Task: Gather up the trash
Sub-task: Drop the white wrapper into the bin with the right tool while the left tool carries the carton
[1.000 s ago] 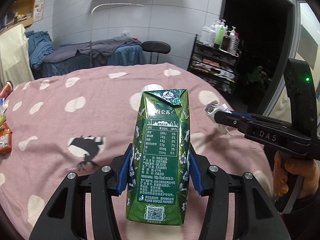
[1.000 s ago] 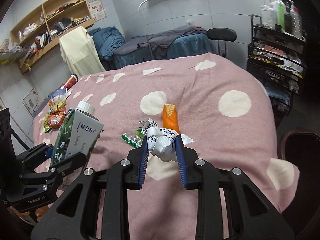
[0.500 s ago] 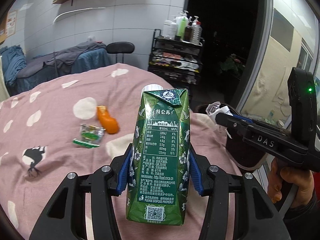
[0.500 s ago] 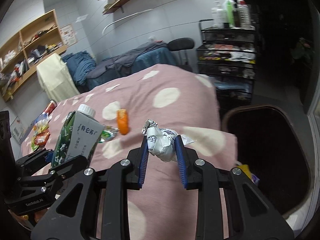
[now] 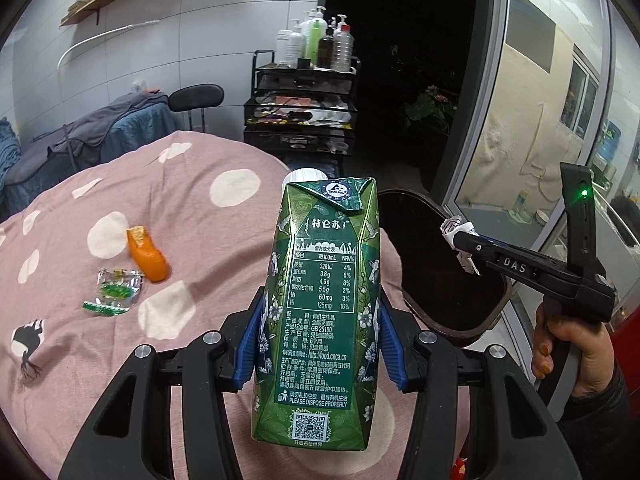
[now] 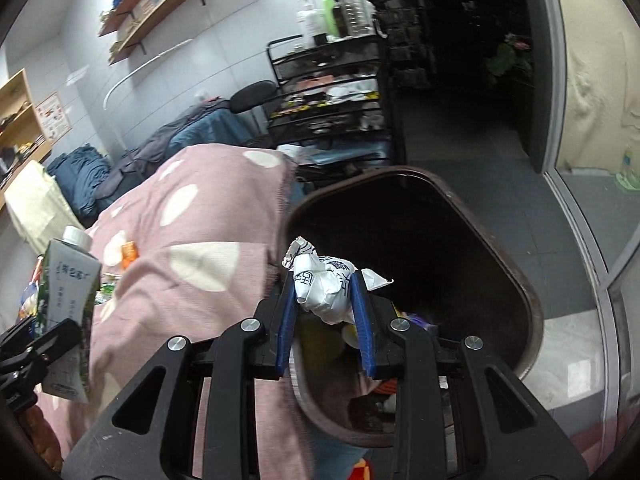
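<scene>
1. Left gripper [image 5: 320,344]: jaws clamped on the sides of the green milk carton [image 5: 320,280]. Carton upright, white cap on top, held above the pink spotted blanket [image 5: 100,360] near its right-hand edge.
2. Right gripper [image 6: 325,312]: jaws clenched on a crumpled white wrapper [image 6: 324,288]. In the right wrist view the wrapper sits over the open mouth of the dark brown bin [image 6: 528,320].
3. Bin stands just beside the blanket edge; the blanket hem drapes down touching or nearly touching its rim, can't tell which. Some trash already visible at the bottom of the bin.
4. From the left wrist view the right gripper reaches in from the right, wrapper at its tip over the bin opening; a hand [image 5: 568,344] holds its grip.
5. Still on the blanket: orange peel [image 5: 146,256] and a green-and-clear wrapper [image 5: 116,292], just beside each other, well left of the carton.
6. Room: floor right of the bin is open up to the glass door frame. Behind the bin, a black rack cart [image 6: 328,92] with bottles stands near the end of the blanket; the gap there is narrow.
</scene>
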The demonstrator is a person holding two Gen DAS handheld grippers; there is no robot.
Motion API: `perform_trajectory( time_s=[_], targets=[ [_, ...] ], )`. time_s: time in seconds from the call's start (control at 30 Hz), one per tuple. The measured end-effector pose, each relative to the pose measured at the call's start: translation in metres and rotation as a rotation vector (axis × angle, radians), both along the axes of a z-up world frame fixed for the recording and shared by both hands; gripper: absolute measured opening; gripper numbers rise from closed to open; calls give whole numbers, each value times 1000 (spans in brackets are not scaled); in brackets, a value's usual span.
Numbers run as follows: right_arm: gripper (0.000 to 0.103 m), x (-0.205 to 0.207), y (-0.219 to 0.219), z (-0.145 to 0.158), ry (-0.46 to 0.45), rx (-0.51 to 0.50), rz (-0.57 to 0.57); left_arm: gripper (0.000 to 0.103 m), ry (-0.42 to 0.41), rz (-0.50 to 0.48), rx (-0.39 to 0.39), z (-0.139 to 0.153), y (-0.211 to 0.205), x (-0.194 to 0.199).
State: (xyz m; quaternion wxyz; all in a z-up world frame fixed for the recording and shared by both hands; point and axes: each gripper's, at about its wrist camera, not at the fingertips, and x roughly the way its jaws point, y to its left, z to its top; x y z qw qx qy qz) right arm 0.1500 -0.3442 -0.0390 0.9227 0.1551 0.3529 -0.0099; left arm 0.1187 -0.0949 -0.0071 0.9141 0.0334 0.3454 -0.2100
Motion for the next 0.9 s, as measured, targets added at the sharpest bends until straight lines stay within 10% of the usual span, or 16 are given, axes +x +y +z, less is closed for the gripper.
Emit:
perform_trajectory(
  time_s=[0.47,0.67,0.9],
  targets=[
    [29,26,-34,-51,116,10,-59,51,35,-70,42,-12,-38,12],
    [59,23,-32,-58,115,38,-79,51,46,-88,50,-14,-47,15],
    [70,11,-30,-51,88,50,-97,51,64,-116,34,-13,-58,17]
  ],
)
